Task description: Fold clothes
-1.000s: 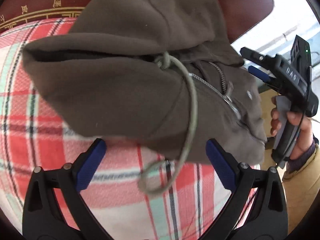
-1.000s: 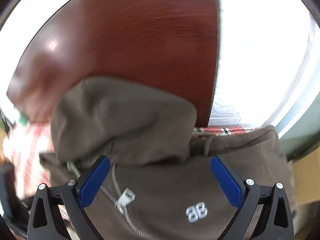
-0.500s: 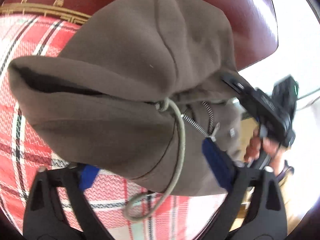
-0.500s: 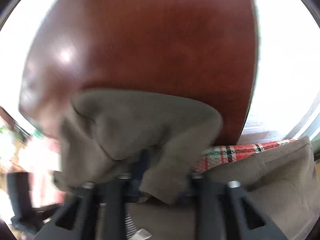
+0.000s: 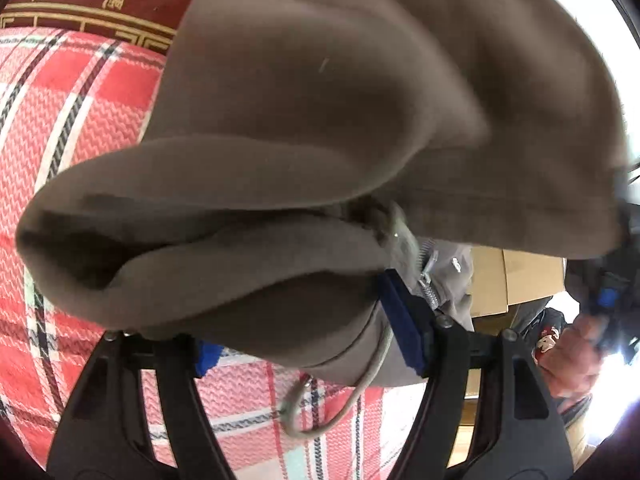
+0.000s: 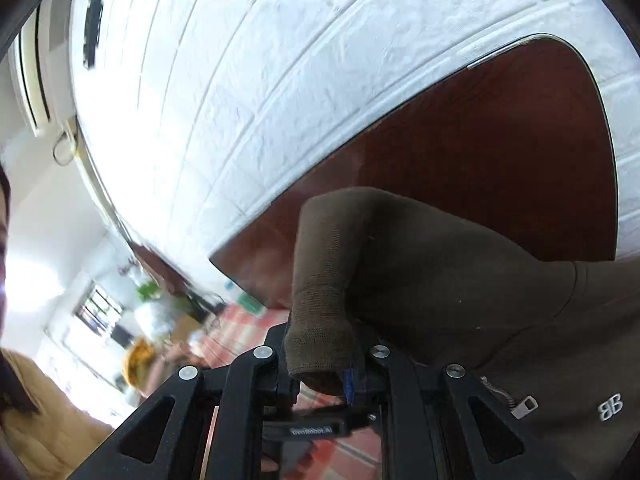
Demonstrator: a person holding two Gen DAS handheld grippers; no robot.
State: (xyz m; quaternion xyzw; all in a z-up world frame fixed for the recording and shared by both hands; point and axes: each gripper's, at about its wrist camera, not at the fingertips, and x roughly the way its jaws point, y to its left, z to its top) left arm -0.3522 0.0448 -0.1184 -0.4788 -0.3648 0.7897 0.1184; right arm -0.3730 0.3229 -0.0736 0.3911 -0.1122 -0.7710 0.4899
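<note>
A brown zip hoodie [image 5: 320, 92] fills the left wrist view, lifted off the plaid bedcover [image 5: 80, 128]. My left gripper [image 5: 304, 336] is shut on a thick bunch of its hood edge, and the drawstring [image 5: 320, 412] hangs in a loop below. My right gripper [image 5: 608, 296] shows blurred at the far right, held by a hand [image 5: 572, 356]. In the right wrist view my right gripper [image 6: 324, 380] is shut on a ribbed edge [image 6: 320, 320] of the hoodie [image 6: 480, 300]. Zipper pull [image 6: 526, 406] and white logo [image 6: 610, 406] lie at the lower right.
A dark red headboard [image 6: 480, 140] stands behind the hoodie against a white brick-pattern wall [image 6: 280, 80]. Its gold-trimmed edge [image 5: 80, 12] meets the bedcover. A cardboard box [image 5: 520, 280] sits beyond the bed. A tan sleeve [image 6: 40, 420] is at the lower left.
Both grippers went from open to shut on the hoodie's hood area. The hoodie has been raised off the bedcover, and the right wrist view has tilted up toward the wall.
</note>
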